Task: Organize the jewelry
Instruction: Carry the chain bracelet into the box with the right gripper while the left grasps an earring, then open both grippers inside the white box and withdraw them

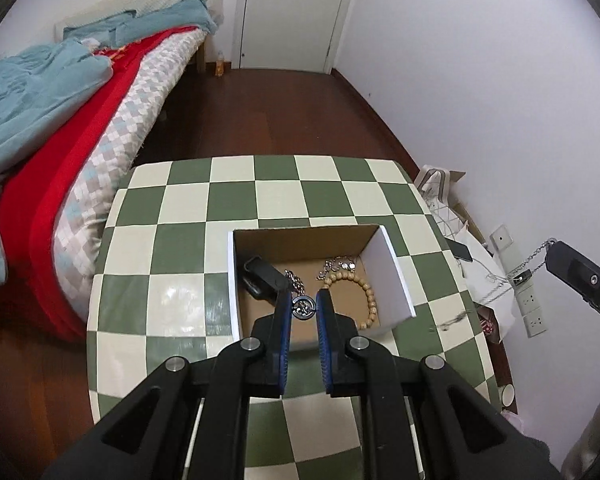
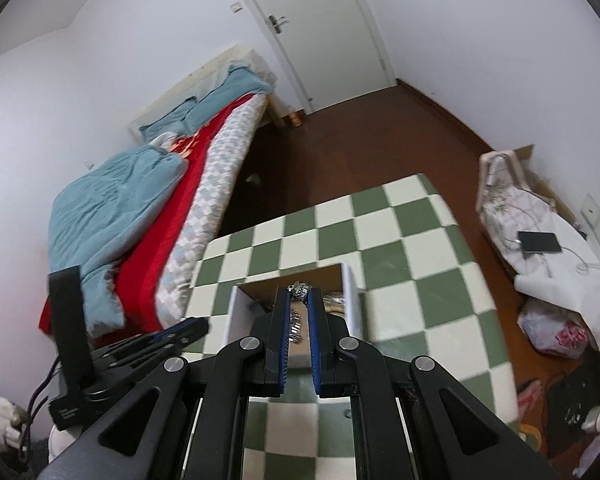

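Observation:
An open cardboard box [image 1: 396, 276] stands on the green-and-white chequered table [image 1: 180, 248]. Inside lie a wooden bead bracelet [image 1: 366, 290], a heap of silver jewelry [image 1: 340, 266] and a black object [image 1: 262, 276]. My left gripper [image 1: 303, 310] is shut on a round silver pendant [image 1: 303, 307] just above the box's near edge; its chain [image 1: 296, 282] trails into the box. My right gripper [image 2: 299, 294] is shut on a silver link chain [image 2: 300, 289] over the box [image 2: 352, 296], the links hanging between the pads. In the left wrist view the right gripper [image 1: 554, 250] is at the far right with the silver chain [image 1: 534, 258] dangling.
A bed [image 1: 100, 152] with red and blue covers runs along the table's left side. Right of the table, against the wall, are white bags [image 2: 540, 248] with a phone [image 2: 539, 241] on top. Dark wooden floor [image 1: 280, 112] leads to a shut white door [image 1: 292, 12].

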A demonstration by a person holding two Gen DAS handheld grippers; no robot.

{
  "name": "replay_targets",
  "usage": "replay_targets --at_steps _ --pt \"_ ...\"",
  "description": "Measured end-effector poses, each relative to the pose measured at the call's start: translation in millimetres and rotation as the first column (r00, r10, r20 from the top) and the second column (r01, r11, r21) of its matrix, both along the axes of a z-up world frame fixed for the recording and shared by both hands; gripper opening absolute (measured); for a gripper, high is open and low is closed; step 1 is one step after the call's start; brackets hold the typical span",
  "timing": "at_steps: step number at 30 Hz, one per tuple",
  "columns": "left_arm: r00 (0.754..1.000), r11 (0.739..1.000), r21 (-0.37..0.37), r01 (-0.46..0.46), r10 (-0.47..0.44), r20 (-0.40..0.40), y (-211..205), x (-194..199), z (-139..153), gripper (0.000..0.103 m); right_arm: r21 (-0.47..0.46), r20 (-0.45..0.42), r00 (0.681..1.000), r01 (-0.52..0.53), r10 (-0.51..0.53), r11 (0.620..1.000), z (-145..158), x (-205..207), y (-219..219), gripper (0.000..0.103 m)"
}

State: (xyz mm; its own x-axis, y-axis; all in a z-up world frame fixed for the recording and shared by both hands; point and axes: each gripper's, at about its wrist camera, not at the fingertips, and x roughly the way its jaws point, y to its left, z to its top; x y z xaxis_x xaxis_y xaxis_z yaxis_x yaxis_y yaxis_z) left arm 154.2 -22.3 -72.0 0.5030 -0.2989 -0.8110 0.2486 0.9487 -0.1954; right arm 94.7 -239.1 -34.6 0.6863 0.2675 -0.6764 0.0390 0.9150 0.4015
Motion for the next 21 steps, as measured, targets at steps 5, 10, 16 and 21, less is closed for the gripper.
replay_targets --at_steps 5,10,16,21 --pt "0.997 1.000 0.010 -0.009 0.010 -0.071 5.4 27.2 -18.4 0.010 0.015 -0.043 0.997 -0.056 0.057 0.998 -10.5 40.2 20.5 0.009" --pt "0.988 1.000 0.027 -0.013 0.017 -0.150 9.2 48.4 -44.0 0.010 -0.010 -0.135 0.985 -0.106 0.103 0.994 -39.3 81.4 38.1 0.009" --pt "0.971 0.999 0.038 -0.002 0.011 -0.237 4.3 61.7 -62.7 0.011 -0.035 -0.281 0.952 -0.138 0.123 0.990 -81.9 113.7 45.0 0.010" --pt "0.972 0.999 0.022 -0.033 0.037 -0.230 9.4 69.0 -58.8 0.026 -0.059 -0.367 0.927 -0.108 0.079 0.992 -104.1 127.4 34.4 0.021"
